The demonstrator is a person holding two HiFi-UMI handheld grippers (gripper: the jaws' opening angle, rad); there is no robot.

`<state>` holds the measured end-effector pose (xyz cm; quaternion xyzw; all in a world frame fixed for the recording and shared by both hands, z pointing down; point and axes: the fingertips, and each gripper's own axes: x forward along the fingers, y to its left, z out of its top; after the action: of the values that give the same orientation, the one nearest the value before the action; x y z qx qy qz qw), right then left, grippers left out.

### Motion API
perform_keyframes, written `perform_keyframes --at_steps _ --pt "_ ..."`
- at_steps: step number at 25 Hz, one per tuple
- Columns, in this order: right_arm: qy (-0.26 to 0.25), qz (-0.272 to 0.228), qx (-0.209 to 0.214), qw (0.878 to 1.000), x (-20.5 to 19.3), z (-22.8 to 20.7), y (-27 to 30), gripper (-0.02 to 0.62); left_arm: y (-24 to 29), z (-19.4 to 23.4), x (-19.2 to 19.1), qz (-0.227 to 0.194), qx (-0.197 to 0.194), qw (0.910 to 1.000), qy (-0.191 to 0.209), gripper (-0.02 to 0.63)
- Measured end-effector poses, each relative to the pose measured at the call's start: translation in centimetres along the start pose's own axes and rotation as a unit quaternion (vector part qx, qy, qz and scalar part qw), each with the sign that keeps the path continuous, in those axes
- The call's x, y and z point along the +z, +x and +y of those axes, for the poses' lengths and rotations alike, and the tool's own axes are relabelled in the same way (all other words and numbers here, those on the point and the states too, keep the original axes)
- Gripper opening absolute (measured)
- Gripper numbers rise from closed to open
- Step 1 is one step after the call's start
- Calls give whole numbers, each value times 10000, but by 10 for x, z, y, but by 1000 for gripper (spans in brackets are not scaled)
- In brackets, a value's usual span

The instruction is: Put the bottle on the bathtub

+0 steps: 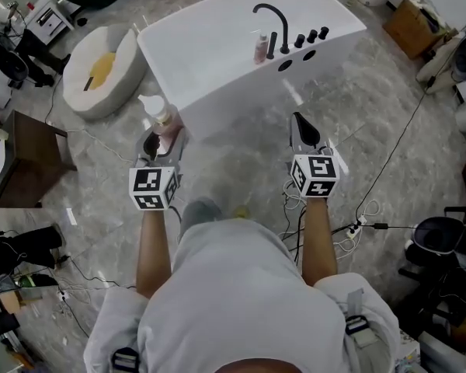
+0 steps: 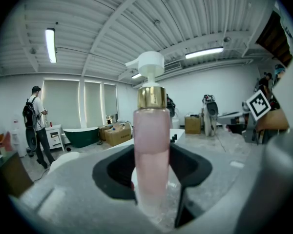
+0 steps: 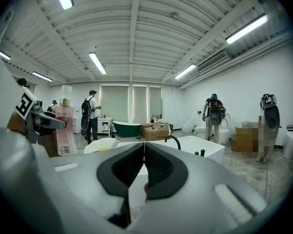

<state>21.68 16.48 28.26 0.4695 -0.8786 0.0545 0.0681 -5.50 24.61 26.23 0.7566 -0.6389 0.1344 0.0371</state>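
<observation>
My left gripper point(image 1: 157, 140) is shut on a pink pump bottle point(image 1: 162, 116) with a gold collar and white pump; the bottle point(image 2: 152, 150) stands upright between the jaws, held above the floor just short of the near side of the white bathtub point(image 1: 217, 61). The same bottle point(image 3: 64, 126) shows at the left of the right gripper view. My right gripper point(image 1: 304, 130) is shut with nothing in it, its jaws point(image 3: 144, 172) meeting, and it hangs in front of the tub. A black faucet point(image 1: 273, 23) and a small pink bottle point(image 1: 260, 47) stand on the tub's deck.
A round white cushion with a yellow patch point(image 1: 101, 70) lies left of the tub. Cables point(image 1: 373, 208) and a power strip trail over the floor on the right. Cardboard boxes point(image 1: 415, 26), a dark table point(image 1: 23, 162) and equipment ring the area. People stand far off.
</observation>
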Motion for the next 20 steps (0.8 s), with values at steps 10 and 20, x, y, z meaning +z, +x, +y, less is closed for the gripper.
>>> perform_keyframes --at_steps 10,20 --pt "-57 116 157 9998 -3 -11 69 3 61 30 -5 14 1 10000 -56 210" --pt "-175 279 109 9994 10 -21 178 3 159 90 -1 125 -273 9995 -132 210"
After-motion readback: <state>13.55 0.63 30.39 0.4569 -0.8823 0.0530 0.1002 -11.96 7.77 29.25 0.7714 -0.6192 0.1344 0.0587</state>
